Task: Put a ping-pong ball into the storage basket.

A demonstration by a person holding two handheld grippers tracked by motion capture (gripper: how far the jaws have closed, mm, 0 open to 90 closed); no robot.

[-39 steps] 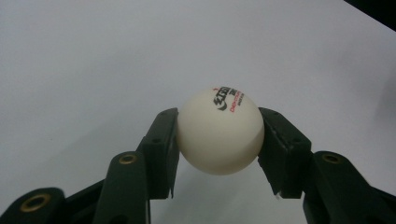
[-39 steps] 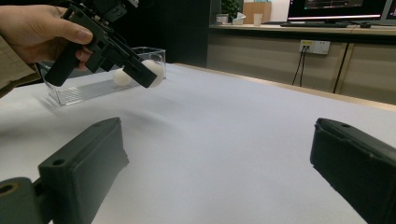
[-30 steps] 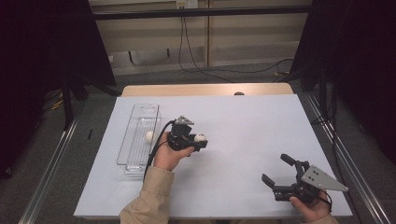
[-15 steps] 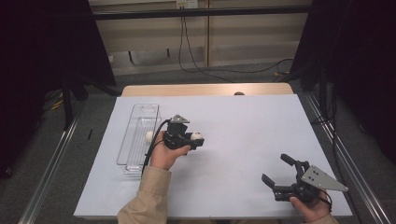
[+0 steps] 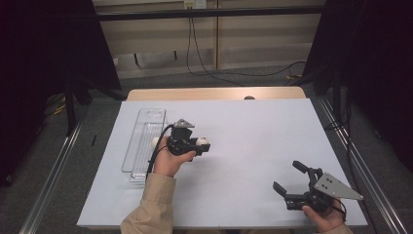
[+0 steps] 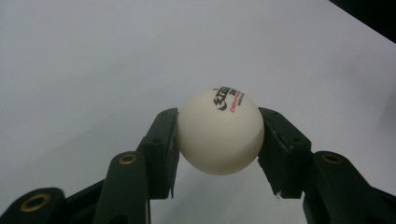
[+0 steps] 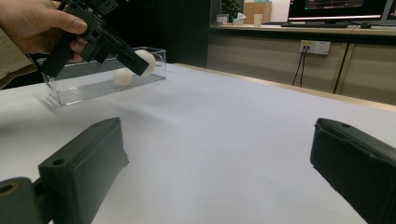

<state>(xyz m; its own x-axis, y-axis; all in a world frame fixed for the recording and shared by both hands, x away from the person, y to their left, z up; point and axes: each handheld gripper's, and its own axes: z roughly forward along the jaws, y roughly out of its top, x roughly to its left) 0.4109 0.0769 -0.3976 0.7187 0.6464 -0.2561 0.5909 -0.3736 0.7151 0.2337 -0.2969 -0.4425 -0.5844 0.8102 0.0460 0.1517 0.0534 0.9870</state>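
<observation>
My left gripper (image 5: 198,143) hovers above the white table left of centre, shut on a white ping-pong ball (image 6: 219,130) with red and black print. The ball sits squarely between the two black jaws. A clear plastic tray (image 5: 141,126) lies just left of that hand, with a second white ball (image 5: 155,142) inside it. In the right gripper view the held ball (image 7: 145,62) hangs in front of the tray (image 7: 84,91) and the second ball (image 7: 122,77) rests on its floor. My right gripper (image 5: 286,175) is near the front right corner, open, its jaws wide apart with nothing between them.
The white sheet (image 5: 253,131) covers most of the table, with a wooden strip (image 5: 214,93) along the far edge. Dark curtains stand on both sides, and cables hang on the wall behind.
The left gripper with the ball has drifted slightly towards the tray. The right gripper has not moved.
</observation>
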